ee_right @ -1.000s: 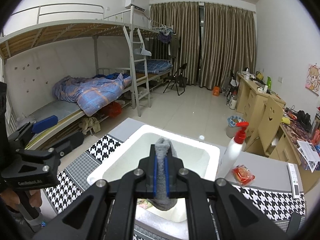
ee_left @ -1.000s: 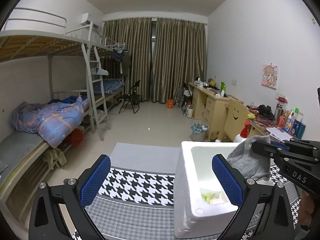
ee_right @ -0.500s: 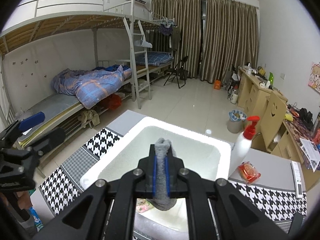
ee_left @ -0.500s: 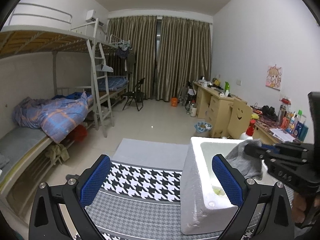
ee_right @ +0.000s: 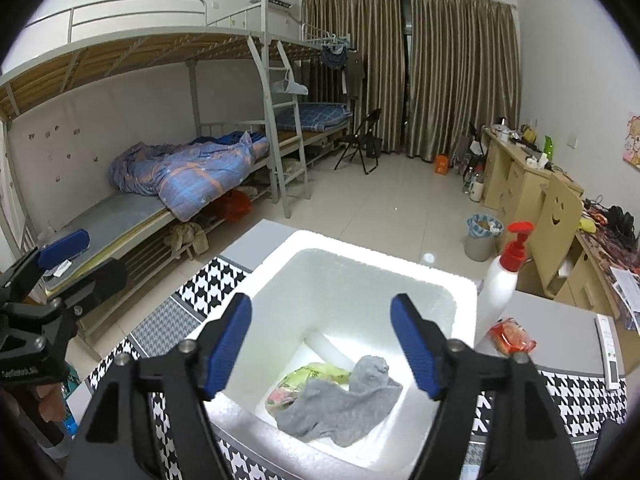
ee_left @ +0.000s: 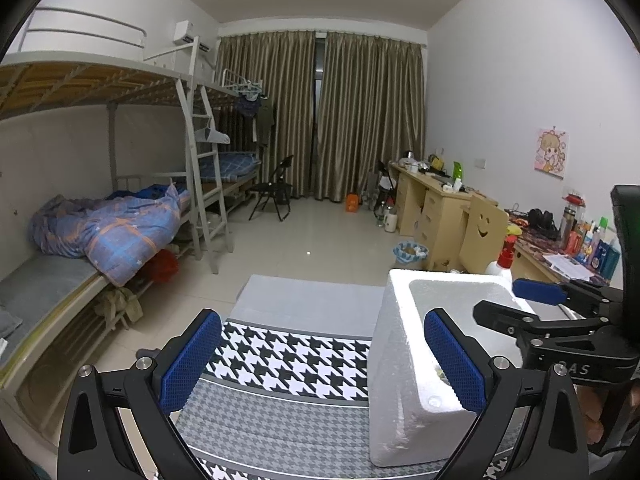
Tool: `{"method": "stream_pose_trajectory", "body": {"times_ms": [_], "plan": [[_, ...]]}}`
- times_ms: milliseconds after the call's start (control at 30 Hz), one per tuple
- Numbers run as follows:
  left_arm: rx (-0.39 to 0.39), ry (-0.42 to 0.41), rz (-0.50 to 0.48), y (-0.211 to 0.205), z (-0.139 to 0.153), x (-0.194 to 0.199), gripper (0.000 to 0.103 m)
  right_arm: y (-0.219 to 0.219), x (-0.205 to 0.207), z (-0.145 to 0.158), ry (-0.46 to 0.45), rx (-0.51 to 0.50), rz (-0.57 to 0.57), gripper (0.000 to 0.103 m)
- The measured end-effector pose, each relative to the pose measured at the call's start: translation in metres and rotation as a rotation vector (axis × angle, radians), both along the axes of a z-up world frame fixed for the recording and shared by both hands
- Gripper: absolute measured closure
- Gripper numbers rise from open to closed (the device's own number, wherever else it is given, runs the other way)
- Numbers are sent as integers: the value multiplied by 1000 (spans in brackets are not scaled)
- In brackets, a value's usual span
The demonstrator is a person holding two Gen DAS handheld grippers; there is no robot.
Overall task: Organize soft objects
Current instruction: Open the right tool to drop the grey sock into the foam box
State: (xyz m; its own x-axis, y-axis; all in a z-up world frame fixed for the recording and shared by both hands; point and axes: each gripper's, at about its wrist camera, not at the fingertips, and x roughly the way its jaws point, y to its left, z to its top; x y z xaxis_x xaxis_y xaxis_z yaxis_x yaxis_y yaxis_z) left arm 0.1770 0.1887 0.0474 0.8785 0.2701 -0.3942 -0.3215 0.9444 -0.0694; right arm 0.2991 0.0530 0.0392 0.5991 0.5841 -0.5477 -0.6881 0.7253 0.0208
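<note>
Grey sock (ee_right: 340,404) lies inside your foam box (ee_right: 280,256), both tongs gaping empty; release step looks finished, so fetch the next soft item.

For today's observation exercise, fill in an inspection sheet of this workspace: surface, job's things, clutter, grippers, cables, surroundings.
Surface: houndstooth cloth covers the table.
Job's things: grey sock lies in the white foam box, partly on a yellow-green item.
Clutter: pump bottle and red packet beside the box.
Grippers: left gripper open, empty; right gripper open above the box.
Cables: nothing seen.
Surroundings: bunk bed, curtains, desks.
</note>
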Motion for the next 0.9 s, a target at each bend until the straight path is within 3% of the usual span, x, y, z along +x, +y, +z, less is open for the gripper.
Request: {"method": "stream_pose_trajectory", "body": {"times_ms": [900], "plan": [[43,-14,6,-6,4,-18,1,-19,-42,13,-75,37,65,17]]}}
